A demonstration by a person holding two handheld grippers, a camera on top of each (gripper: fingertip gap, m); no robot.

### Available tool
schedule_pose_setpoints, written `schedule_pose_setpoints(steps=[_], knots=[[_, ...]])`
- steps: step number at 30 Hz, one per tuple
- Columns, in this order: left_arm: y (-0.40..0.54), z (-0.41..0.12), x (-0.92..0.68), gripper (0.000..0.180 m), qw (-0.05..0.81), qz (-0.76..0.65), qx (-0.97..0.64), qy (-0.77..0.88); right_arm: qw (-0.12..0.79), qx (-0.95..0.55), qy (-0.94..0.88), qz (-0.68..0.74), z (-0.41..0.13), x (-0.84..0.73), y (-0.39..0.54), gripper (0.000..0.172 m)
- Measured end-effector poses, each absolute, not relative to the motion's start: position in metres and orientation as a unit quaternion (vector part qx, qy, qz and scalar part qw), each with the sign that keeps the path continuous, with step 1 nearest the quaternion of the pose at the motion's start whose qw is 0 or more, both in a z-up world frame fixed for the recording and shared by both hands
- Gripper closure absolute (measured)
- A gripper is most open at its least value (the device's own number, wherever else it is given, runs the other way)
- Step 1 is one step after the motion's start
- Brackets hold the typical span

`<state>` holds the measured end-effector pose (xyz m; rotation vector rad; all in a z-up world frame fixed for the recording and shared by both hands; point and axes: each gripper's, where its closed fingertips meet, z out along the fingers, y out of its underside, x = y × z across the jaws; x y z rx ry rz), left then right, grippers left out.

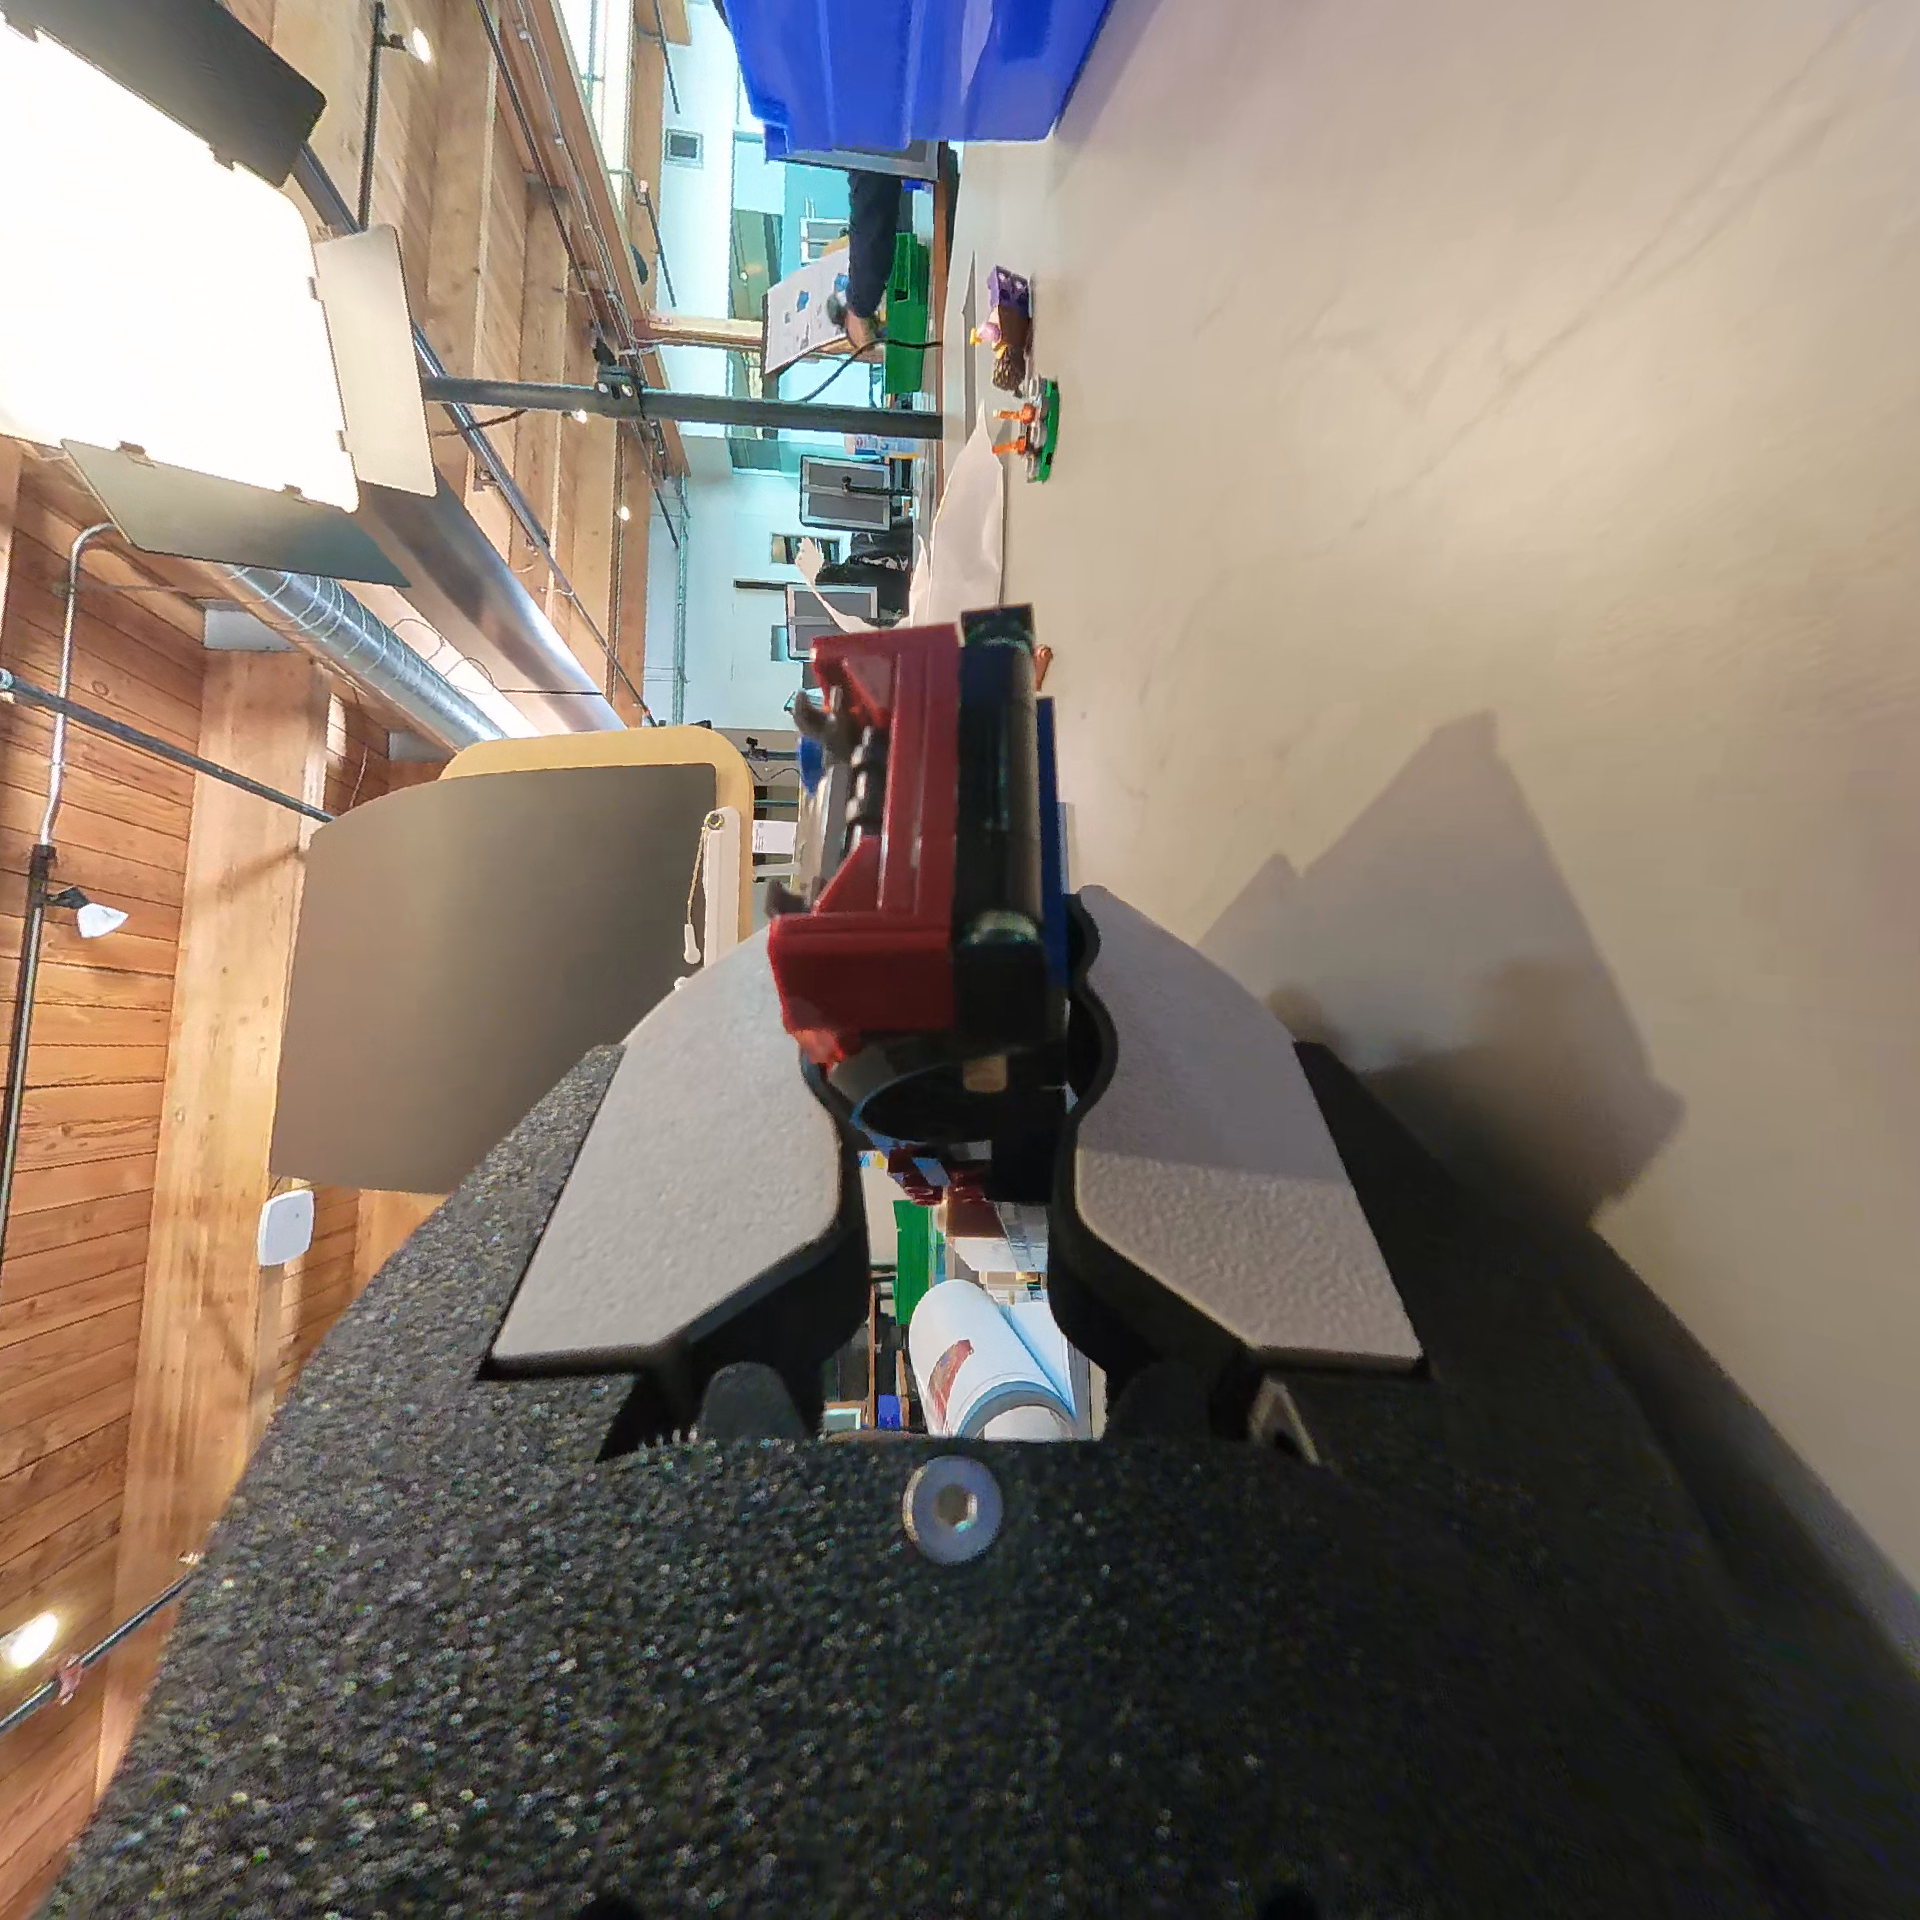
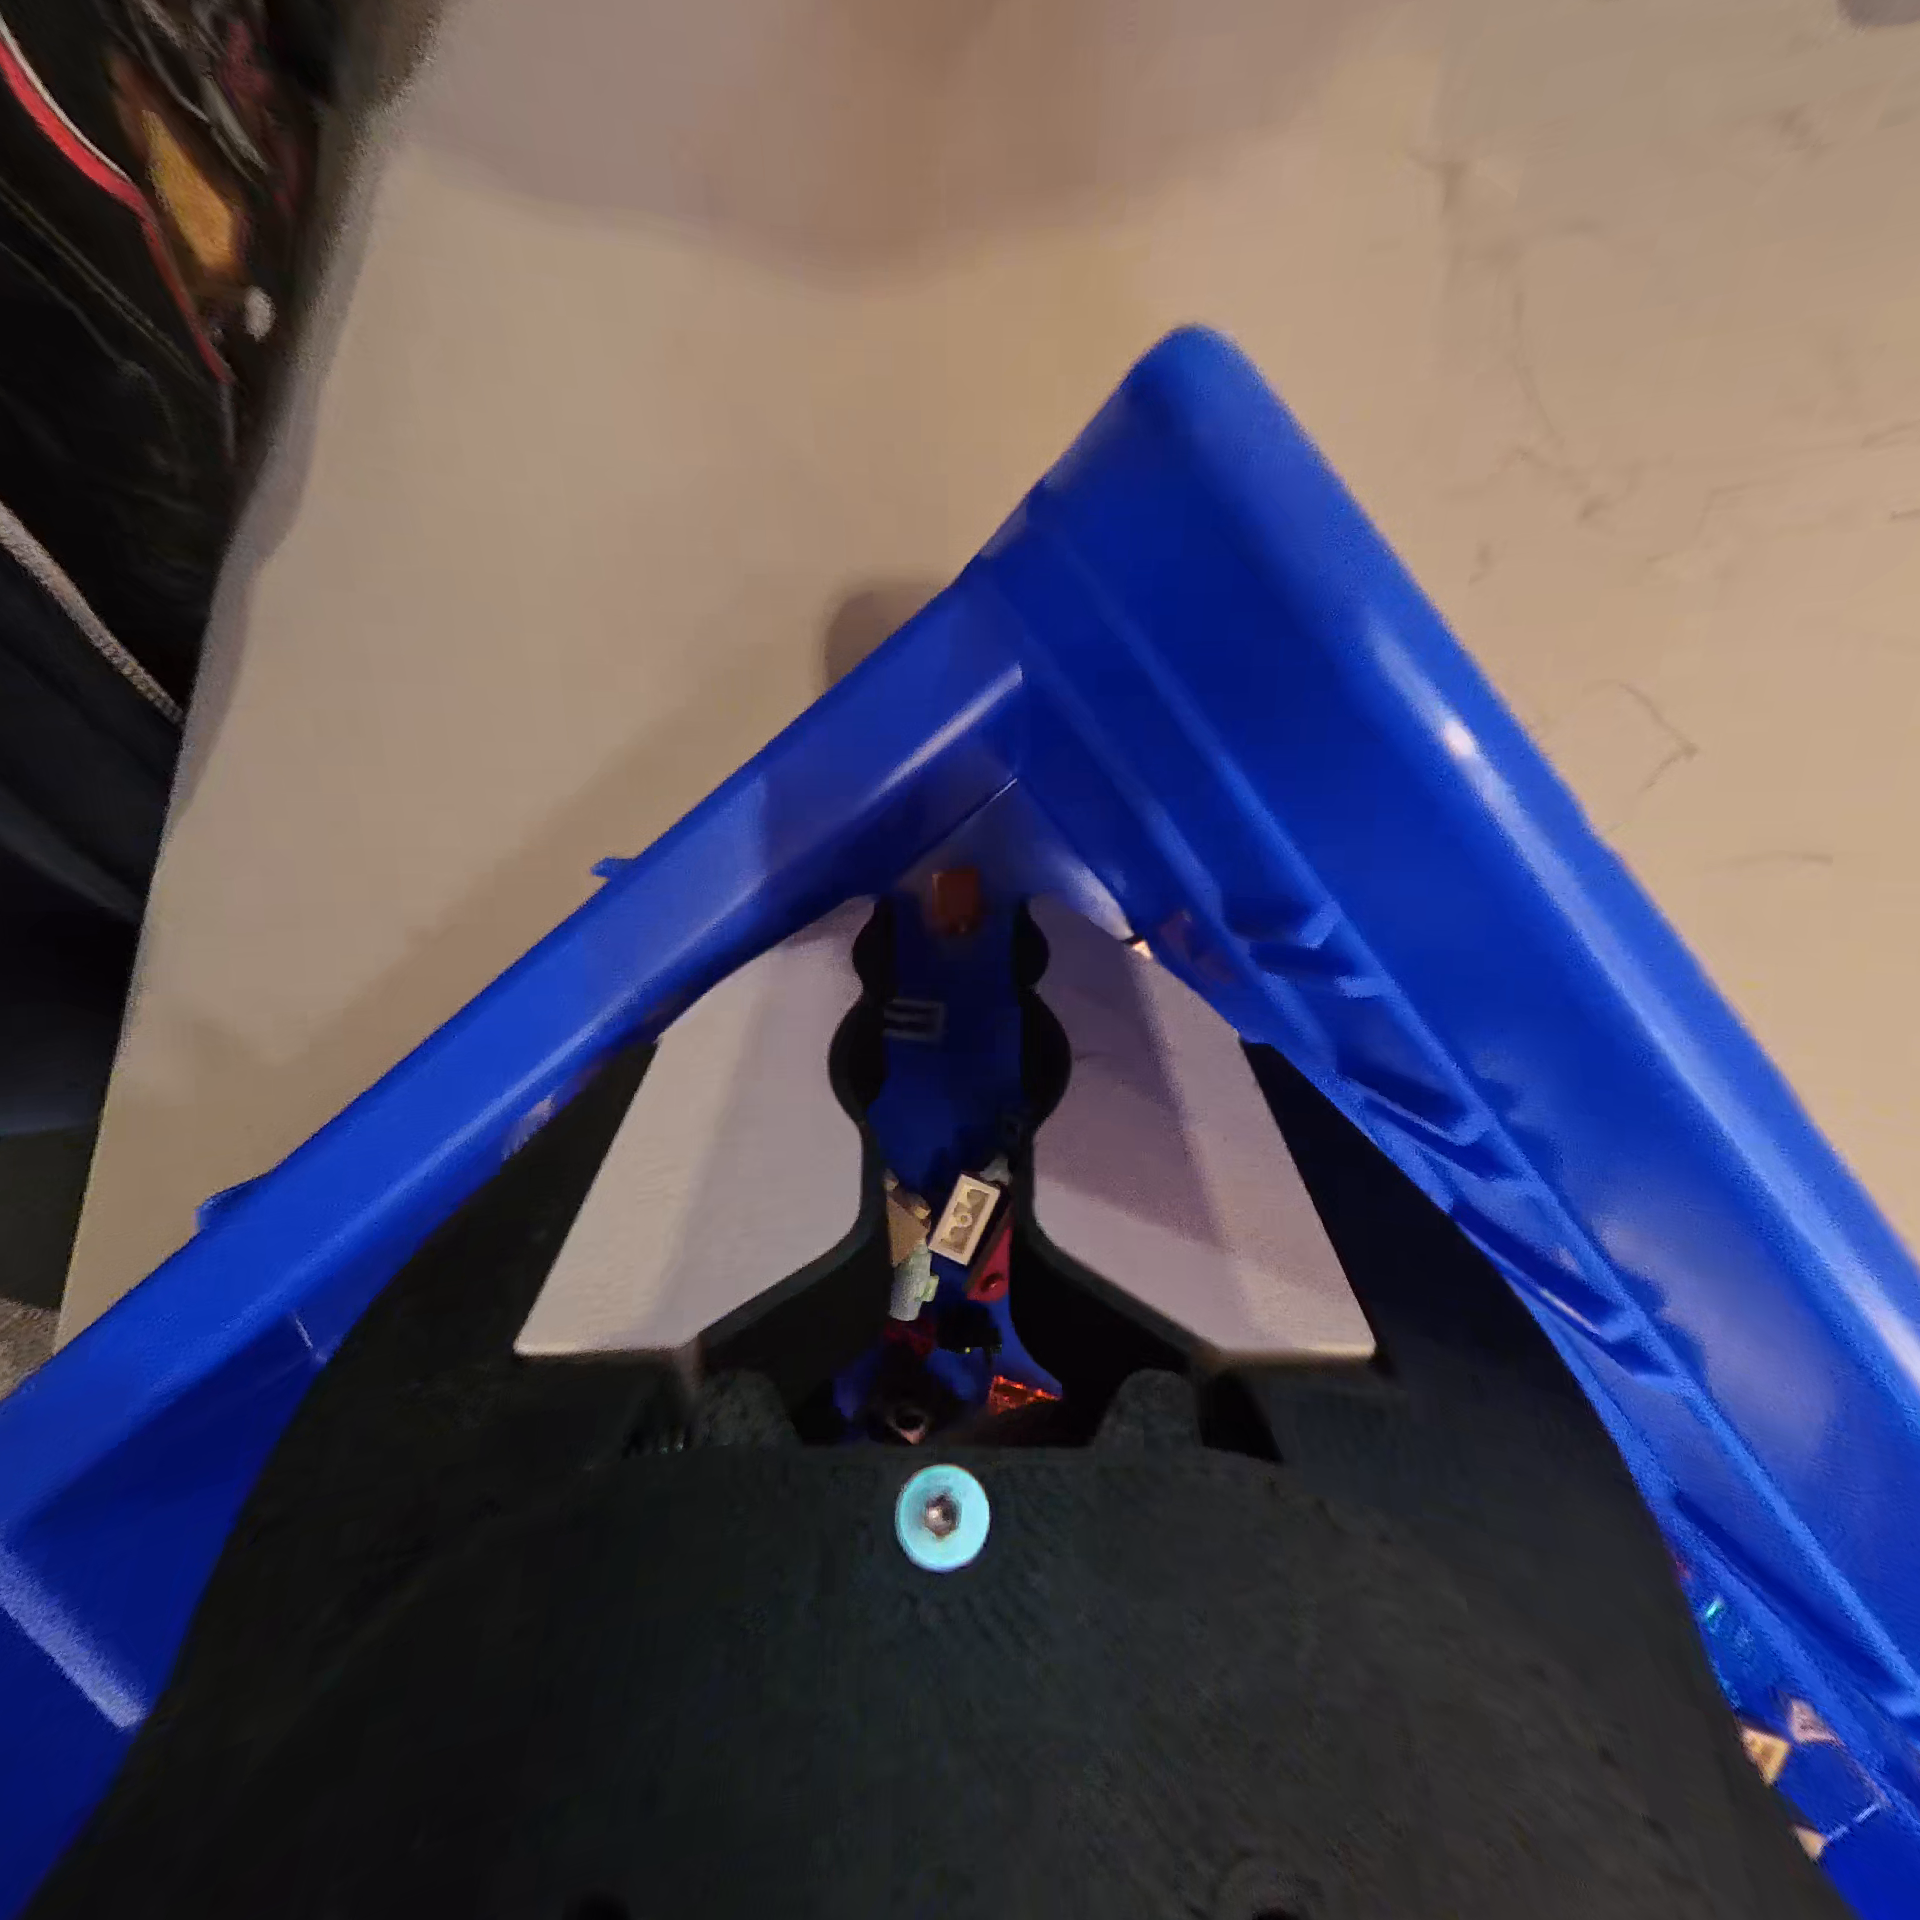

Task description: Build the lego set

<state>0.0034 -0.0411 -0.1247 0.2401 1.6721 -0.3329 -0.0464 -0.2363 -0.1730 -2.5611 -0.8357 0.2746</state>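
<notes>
Left wrist view, far left of the frame: a bright studio light panel (image 1: 156,270) with black flaps against a wooden plank wall (image 1: 94,1039), a silver duct (image 1: 416,665) running past. Toward the centre, a dark curved panel (image 1: 488,977) stands behind the left gripper (image 1: 940,997), and the left gripper is clamped on a toy brick vehicle (image 1: 914,831), dark red body, black underside and blue plate, both grey fingers (image 1: 717,1132) pressed to its sides. To the right spreads the pale tabletop (image 1: 1455,520), with the gripper's shadow on it. Up top, a blue plastic bin (image 1: 914,73); below it, small toy brick figures on a green plate (image 1: 1023,416) and a sheet of white paper (image 1: 966,540), well apart from the vehicle. A person (image 1: 873,249) stands far off.

Right wrist view, left edge: dark fabric with red trim (image 2: 114,260), blurred. Then the pale tabletop (image 2: 520,520) again. The blue plastic bin (image 2: 1247,675) fills the frame, its corner rim cutting across the right gripper (image 2: 945,935), which reaches down inside it. Its jaws stand narrowly apart; whether they grip is not clear, since the rim blocks the tips. An orange-brown brick (image 2: 956,894) sits right at the tips, loose toy bricks (image 2: 961,1216) lower in the slot.

Only the left view shows the room; only the right shows the bin's inside.
</notes>
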Motion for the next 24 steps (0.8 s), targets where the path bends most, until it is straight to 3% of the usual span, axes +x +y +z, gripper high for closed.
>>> schedule_pose_setpoints(steps=[3,11,16,24], knots=[[-0.044,-0.123,0.0,0.143,0.652,-0.149,0.108,0.736,0.215,-0.926,-0.295,0.093,-0.173,-0.046,-0.234,0.163],[-0.047,-0.118,-0.007,0.142,0.655,-0.15,0.129,0.729,0.229,-0.944,-0.224,-0.076,-0.126,-0.018,-0.236,0.164],[-0.047,-0.113,-0.01,0.142,0.669,-0.139,0.153,0.714,0.297,-0.931,-0.16,-0.142,-0.077,-0.05,-0.225,0.163],[-0.046,-0.107,-0.006,0.143,0.686,-0.117,0.168,0.698,0.175,-0.962,-0.156,-0.141,-0.136,-0.108,-0.247,0.163]])
